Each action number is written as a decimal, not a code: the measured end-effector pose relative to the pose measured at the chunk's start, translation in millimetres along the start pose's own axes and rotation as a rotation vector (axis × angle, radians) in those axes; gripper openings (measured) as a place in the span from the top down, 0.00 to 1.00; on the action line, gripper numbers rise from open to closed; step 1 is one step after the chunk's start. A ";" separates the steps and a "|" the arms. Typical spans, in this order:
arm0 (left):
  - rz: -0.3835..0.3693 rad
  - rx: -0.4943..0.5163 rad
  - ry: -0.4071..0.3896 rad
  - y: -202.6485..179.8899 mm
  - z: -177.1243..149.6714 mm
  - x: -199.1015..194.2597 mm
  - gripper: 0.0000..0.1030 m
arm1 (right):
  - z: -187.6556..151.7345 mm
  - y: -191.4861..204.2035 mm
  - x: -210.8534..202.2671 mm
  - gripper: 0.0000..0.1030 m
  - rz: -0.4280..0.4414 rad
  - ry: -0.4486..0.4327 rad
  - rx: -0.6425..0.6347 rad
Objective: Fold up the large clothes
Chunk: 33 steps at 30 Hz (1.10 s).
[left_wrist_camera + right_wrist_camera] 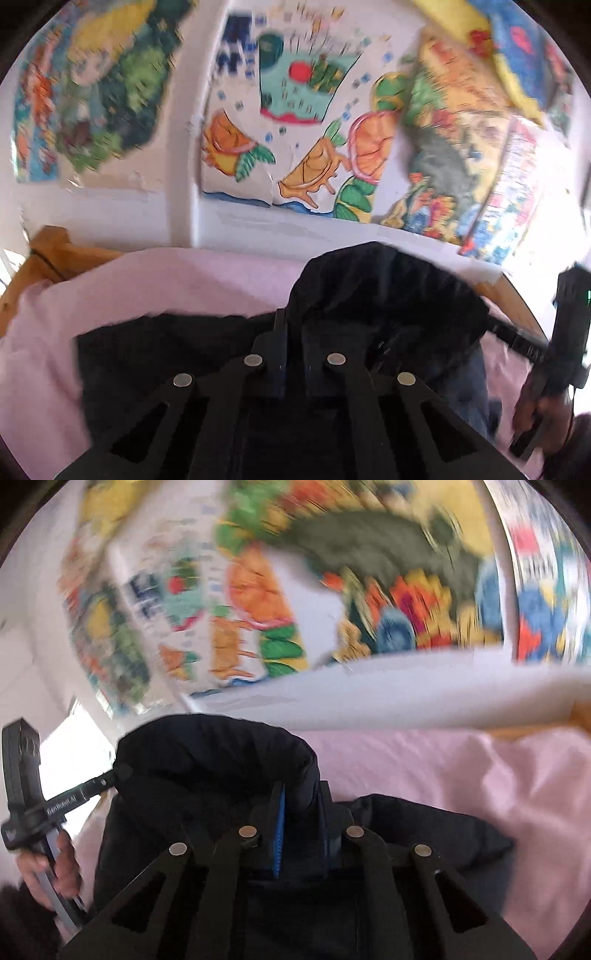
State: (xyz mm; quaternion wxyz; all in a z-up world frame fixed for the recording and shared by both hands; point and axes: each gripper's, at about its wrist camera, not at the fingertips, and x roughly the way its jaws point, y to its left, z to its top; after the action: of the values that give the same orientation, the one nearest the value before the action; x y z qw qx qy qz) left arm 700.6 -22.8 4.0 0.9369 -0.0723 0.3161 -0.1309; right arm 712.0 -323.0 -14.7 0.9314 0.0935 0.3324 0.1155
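A large black garment [388, 291] is held up above a pink bedsheet [166, 280]. My left gripper [293, 328] is shut on a fold of the black garment, which bulges up past its fingers. My right gripper [299, 805] is shut on the black garment [214, 760] too, with cloth pinched between its blue pads [279, 830]. In the left wrist view the right gripper [517, 341] reaches into the garment's right edge, with the hand below it. In the right wrist view the left gripper [114, 773] touches the garment's left edge. More of the garment lies on the sheet [424, 823].
A white wall with colourful painted pictures [295, 122] stands close behind the bed. A wooden bed frame [48, 254] shows at the left, and its rail [517, 306] at the right. The pink sheet [461, 768] spreads to the right. Both views are blurred by motion.
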 end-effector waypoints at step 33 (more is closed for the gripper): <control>0.031 0.151 0.198 13.0 -144.3 -2.5 0.94 | -169.0 20.8 -69.2 0.88 -0.089 0.058 -0.366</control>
State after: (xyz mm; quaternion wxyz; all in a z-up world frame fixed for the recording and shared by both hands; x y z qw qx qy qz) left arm 613.1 -17.3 -111.4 0.9057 0.0166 0.3975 -0.1463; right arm 548.5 -305.9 -96.9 0.9271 -0.0954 0.3362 0.1352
